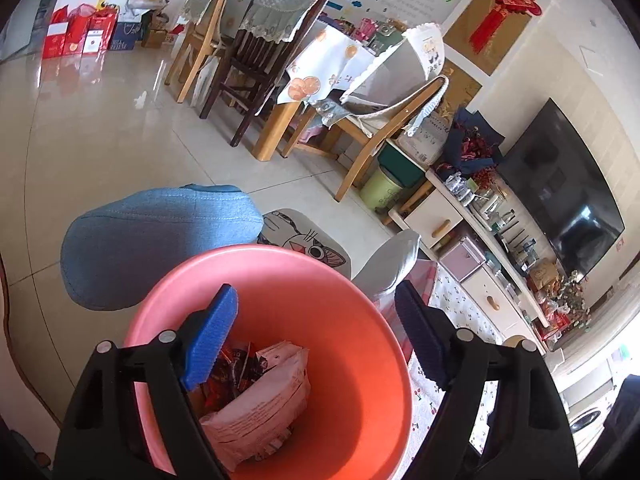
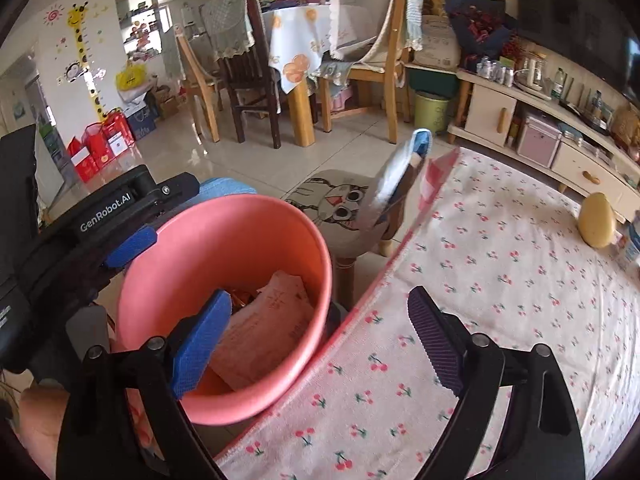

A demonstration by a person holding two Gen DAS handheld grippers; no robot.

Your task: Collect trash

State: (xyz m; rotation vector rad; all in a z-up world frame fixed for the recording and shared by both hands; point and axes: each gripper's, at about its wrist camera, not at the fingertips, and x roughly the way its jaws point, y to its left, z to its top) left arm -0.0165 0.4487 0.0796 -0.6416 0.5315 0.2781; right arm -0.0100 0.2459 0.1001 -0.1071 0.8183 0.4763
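Drop step looks done: my left gripper (image 1: 316, 336) hangs over the pink bin (image 1: 360, 360), jaws spread and empty, the white wrapper (image 1: 264, 392) and red snack packets (image 1: 228, 372) lying at the bottom. My right gripper (image 2: 320, 340) straddles the bin rim and the edge of the cherry-print table (image 2: 500, 280), jaws wide, nothing between. Next I judge a swing to 2 o'clock for more trash; the cloth lies open there, the yellow object (image 2: 598, 220) far off, the cat stool (image 2: 340, 204) close at 12
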